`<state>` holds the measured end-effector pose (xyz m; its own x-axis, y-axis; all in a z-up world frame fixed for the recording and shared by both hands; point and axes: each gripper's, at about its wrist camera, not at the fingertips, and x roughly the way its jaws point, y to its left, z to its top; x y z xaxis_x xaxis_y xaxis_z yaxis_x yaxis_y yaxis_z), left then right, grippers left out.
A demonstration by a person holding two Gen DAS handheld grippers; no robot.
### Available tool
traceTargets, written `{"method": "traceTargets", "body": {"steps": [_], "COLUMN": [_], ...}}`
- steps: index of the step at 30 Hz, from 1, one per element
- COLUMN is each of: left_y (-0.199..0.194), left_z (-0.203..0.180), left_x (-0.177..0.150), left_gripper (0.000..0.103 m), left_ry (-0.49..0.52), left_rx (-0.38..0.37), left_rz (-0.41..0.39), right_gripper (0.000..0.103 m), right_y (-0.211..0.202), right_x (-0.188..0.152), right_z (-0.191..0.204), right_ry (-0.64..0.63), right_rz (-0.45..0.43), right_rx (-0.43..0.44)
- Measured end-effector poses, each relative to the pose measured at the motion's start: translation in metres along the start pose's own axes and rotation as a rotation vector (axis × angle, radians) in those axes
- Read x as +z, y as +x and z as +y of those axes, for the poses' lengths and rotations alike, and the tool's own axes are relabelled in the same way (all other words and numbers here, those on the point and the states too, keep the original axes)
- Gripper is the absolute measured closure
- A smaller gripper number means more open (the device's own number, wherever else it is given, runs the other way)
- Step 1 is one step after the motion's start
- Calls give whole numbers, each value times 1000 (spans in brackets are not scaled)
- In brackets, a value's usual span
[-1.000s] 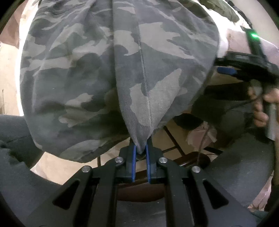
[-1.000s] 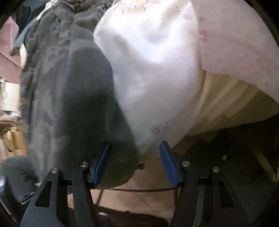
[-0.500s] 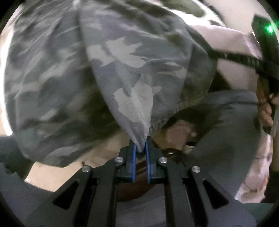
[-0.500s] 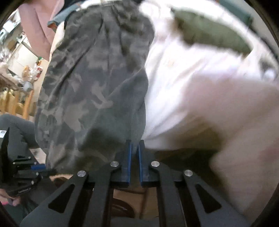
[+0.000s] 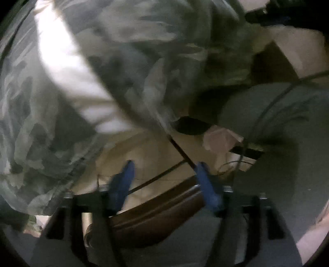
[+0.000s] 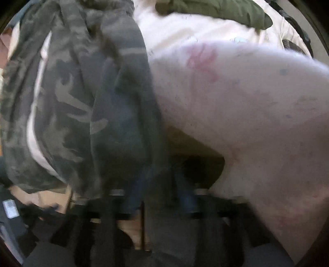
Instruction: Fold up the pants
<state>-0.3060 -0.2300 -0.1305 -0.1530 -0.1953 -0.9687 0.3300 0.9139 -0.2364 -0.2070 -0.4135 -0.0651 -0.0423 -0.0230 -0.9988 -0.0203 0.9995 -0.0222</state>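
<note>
The grey-green camouflage cotton pants (image 5: 127,67) hang over the edge of a bed covered with a white sheet with faint pink print (image 6: 236,106), bunched in loose folds and not yet flat. In the left wrist view they fill the left and upper part of the picture, with one loose edge drooping low on the left. The left hand-held gripper (image 5: 164,180) has its blue-padded jaws opening, and nothing lies between them; only pale floor and a brown wooden piece (image 5: 156,207) show through the gap. That hand should probably settle before it reaches again, since the view is smeared, and then take the drooping hem edge cleanly, through both layers.

In the right wrist view the pants lie at the left, beside the sheet's bulge, with an olive green garment (image 6: 216,12) further back on the bed. The right hand-held gripper (image 6: 162,195) is opening too, blurred and dark; no cloth appears pinched, though the fabric hangs very close. Both hands ought to catch matching corners so the fold falls even, and draw the cloth taut before laying it down.
</note>
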Motion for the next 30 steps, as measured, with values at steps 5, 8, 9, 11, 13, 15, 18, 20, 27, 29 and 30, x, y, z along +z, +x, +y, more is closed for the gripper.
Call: {"method": "traceTargets", "body": {"steps": [5, 8, 9, 11, 13, 15, 18, 20, 27, 29, 30], "left_y": [-28, -53, -63, -85, -96, -105, -100, -93, -53, -50, -58], "left_z": [38, 72, 86, 116, 130, 144, 157, 161, 166, 173, 172], "left_x": [-8, 3, 8, 28, 47, 74, 119, 158, 264, 271, 267], "left_gripper": [34, 34, 34, 34, 34, 34, 35, 35, 68, 94, 98], "left_ry": [-71, -173, -205, -268, -292, -343, -415, -431, -408, -394, -366], "left_rx": [-20, -58, -68, -61, -51, -37, -36, -51, 124, 82, 81], "left_rz": [-70, -157, -192, -277, -322, -381, -413, -425, -392, -369, -389], "right_gripper": [37, 37, 37, 37, 37, 37, 37, 37, 37, 37, 37], "right_y": [-30, -62, -75, -87, -91, -84, -70, -53, -36, -38, -38], "right_x": [-3, 7, 12, 25, 38, 52, 71, 83, 102, 111, 117], "right_z": [7, 11, 12, 17, 22, 30, 28, 23, 9, 11, 14], "right_ry": [-62, -63, -46, -8, 30, 71, 160, 224, 349, 353, 349], "right_rz": [-92, -219, -281, -361, -423, -455, -466, -448, -386, -382, -369], "right_rx": [-6, 15, 61, 146, 212, 265, 343, 384, 456, 463, 481]}}
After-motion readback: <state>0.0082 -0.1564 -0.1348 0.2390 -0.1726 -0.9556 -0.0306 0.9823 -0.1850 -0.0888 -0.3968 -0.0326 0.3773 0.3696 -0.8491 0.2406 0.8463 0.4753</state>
